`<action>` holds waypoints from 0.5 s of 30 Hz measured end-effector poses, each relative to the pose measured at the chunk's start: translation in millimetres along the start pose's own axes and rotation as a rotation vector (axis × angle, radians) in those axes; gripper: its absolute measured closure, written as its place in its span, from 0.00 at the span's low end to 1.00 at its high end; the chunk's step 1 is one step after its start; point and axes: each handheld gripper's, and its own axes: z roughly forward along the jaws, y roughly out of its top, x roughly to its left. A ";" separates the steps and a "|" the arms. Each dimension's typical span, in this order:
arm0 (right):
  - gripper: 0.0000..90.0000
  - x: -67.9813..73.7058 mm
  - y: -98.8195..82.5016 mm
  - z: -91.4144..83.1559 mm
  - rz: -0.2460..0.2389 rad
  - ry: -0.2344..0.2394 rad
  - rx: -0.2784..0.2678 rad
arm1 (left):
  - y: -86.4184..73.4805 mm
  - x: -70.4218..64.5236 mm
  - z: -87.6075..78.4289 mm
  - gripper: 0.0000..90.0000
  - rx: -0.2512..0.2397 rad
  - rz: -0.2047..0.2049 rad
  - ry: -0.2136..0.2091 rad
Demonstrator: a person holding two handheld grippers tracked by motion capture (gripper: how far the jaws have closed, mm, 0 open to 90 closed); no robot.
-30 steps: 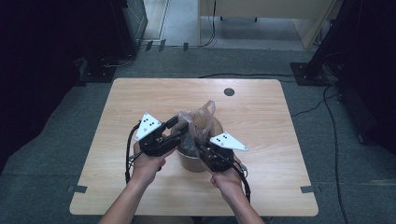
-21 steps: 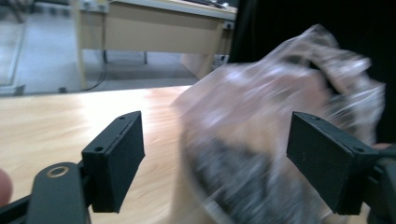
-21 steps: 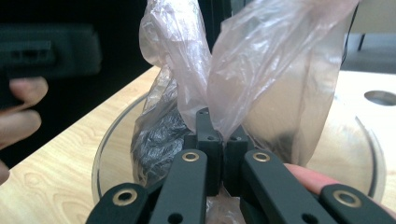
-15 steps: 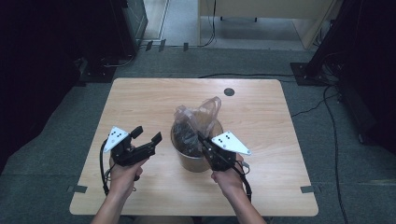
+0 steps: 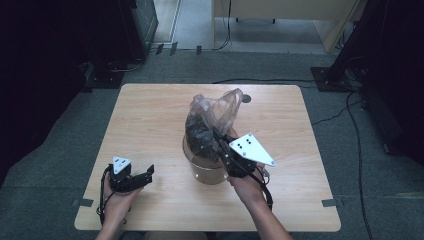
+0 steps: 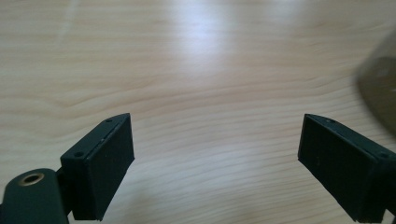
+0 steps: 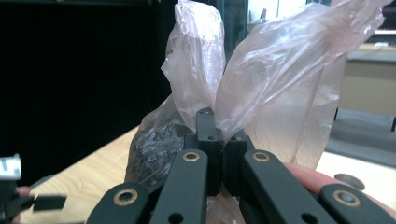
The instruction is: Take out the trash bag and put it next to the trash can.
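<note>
Now R tongs [image 7: 217,140] pinch crinkly thin plastic bag [image 5: 212,117]; round bin [image 5: 205,165] below.

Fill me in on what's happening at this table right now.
A person works with a gripper in each hand at a wooden table. The right gripper is shut on a thin plastic bag that holds dark stuff and sits in a small round bin mid-table, pinching the bag near its top. The left gripper is off to the side, low over bare wood near the table's front edge; its jaws have just been opening and hold nothing.
</note>
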 end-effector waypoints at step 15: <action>1.00 -36.5 51.8 -20.3 -0.037 -0.092 -0.117 | -13.4 16.7 9.7 0.12 0.079 0.042 0.055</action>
